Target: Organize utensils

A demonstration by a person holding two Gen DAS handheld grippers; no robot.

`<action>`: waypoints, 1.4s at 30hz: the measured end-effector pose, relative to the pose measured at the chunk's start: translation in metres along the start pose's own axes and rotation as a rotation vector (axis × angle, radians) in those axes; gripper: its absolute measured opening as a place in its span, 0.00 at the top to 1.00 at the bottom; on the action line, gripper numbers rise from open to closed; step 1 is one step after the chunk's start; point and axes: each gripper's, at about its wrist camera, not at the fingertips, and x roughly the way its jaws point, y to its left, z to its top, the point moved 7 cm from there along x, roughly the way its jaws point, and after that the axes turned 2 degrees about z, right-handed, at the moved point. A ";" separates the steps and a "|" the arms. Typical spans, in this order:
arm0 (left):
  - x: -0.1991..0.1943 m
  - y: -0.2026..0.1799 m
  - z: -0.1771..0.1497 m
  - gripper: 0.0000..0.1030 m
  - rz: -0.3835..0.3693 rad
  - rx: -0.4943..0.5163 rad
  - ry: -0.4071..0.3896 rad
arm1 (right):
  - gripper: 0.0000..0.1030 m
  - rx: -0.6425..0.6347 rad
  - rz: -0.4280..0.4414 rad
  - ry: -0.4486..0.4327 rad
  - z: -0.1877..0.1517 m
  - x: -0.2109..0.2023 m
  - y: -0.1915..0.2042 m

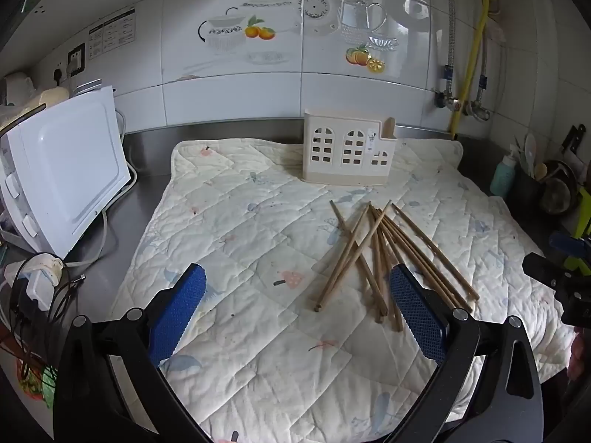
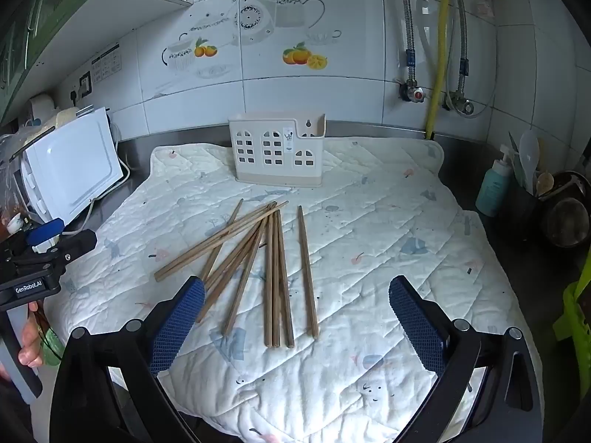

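Left gripper (image 1: pixel 297 306): jaws wide apart, empty, held above the near part of the quilt (image 1: pixel 229 221).
Right gripper (image 2: pixel 297 317): jaws wide apart, empty, above the near ends of the chopsticks (image 2: pixel 266 258).
Chopsticks: loose wooden pile mid-quilt, several crossing; one lies apart on the right.
Holder (image 2: pixel 279 151): cream, with window cut-outs, upright at the far edge of the quilt, beyond the chopsticks.
Microwave (image 2: pixel 70 170): white, far left on the counter.
Bottle (image 2: pixel 493 184): teal, far right.
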 end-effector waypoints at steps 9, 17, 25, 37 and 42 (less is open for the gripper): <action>-0.006 -0.006 0.001 0.05 0.012 -0.005 -0.002 | 0.06 -0.003 0.002 -0.005 0.002 -0.005 0.000; -0.001 0.000 0.000 0.05 -0.011 -0.008 0.010 | 0.06 -0.004 0.009 -0.013 0.004 -0.005 0.002; 0.001 0.003 -0.001 0.05 -0.009 -0.013 0.007 | 0.06 -0.007 0.010 -0.012 0.003 -0.004 0.003; 0.006 0.006 -0.001 0.05 0.004 -0.014 0.005 | 0.07 -0.014 0.020 0.004 0.000 0.006 0.005; 0.010 0.009 0.001 0.05 0.005 -0.010 0.001 | 0.07 -0.013 0.021 0.007 0.000 0.010 0.006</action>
